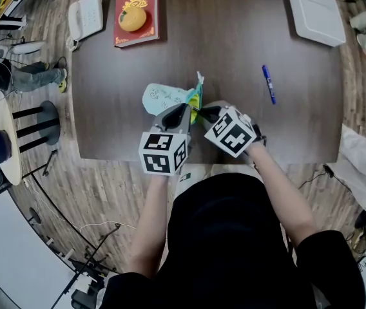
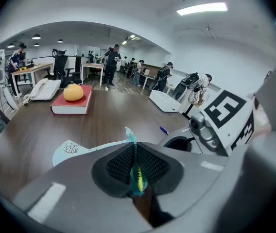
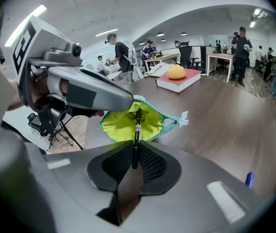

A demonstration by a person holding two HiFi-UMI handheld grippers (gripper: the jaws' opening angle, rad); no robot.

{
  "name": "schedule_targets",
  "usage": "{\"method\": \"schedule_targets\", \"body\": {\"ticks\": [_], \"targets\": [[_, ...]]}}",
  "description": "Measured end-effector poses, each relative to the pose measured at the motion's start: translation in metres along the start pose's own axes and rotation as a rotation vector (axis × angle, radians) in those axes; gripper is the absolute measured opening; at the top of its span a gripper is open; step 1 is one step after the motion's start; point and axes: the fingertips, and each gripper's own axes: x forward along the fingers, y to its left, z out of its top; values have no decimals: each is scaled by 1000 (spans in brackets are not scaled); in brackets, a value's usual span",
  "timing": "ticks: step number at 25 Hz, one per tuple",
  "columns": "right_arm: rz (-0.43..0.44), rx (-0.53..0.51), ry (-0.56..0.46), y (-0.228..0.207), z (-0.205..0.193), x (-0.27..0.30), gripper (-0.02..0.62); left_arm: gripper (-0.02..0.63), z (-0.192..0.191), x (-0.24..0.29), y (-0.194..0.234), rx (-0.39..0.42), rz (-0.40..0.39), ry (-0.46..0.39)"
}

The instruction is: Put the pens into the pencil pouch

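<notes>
Your left gripper (image 2: 136, 171) clamped on pouch (image 3: 123, 125) rim, centre frame, holding mouth open. Your right gripper (image 3: 134, 165) grips black pen (image 3: 137, 130), tip aimed into opening. Blue pen (image 1: 269, 84) lies upper right on table (image 1: 234, 37).

You are working in an open-plan office. You stand at a dark wooden table (image 1: 234, 50) on a wood-plank floor (image 1: 109, 188), with a white desk telephone (image 1: 85, 17) at the table's far left corner. Beyond the far side the room runs deep. There are desks (image 2: 28, 71) with a black swivel chair (image 2: 59, 62) beside them, and several people (image 2: 111, 62) stand or bend over their work among the furniture. Long strip lights (image 2: 201, 8) are set in the white ceiling overhead.
</notes>
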Motion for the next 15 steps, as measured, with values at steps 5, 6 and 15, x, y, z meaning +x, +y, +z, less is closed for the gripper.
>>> {"method": "schedule_targets", "body": {"ticks": [5, 6, 15], "targets": [[-4, 19, -26, -2, 14, 4, 46, 15, 2, -4, 2, -1, -7, -2], [-6, 21, -29, -3, 16, 5, 46, 15, 2, -5, 2, -1, -9, -2], [-7, 32, -39, -8, 30, 19, 46, 15, 1, -4, 4, -2, -31, 5]]}}
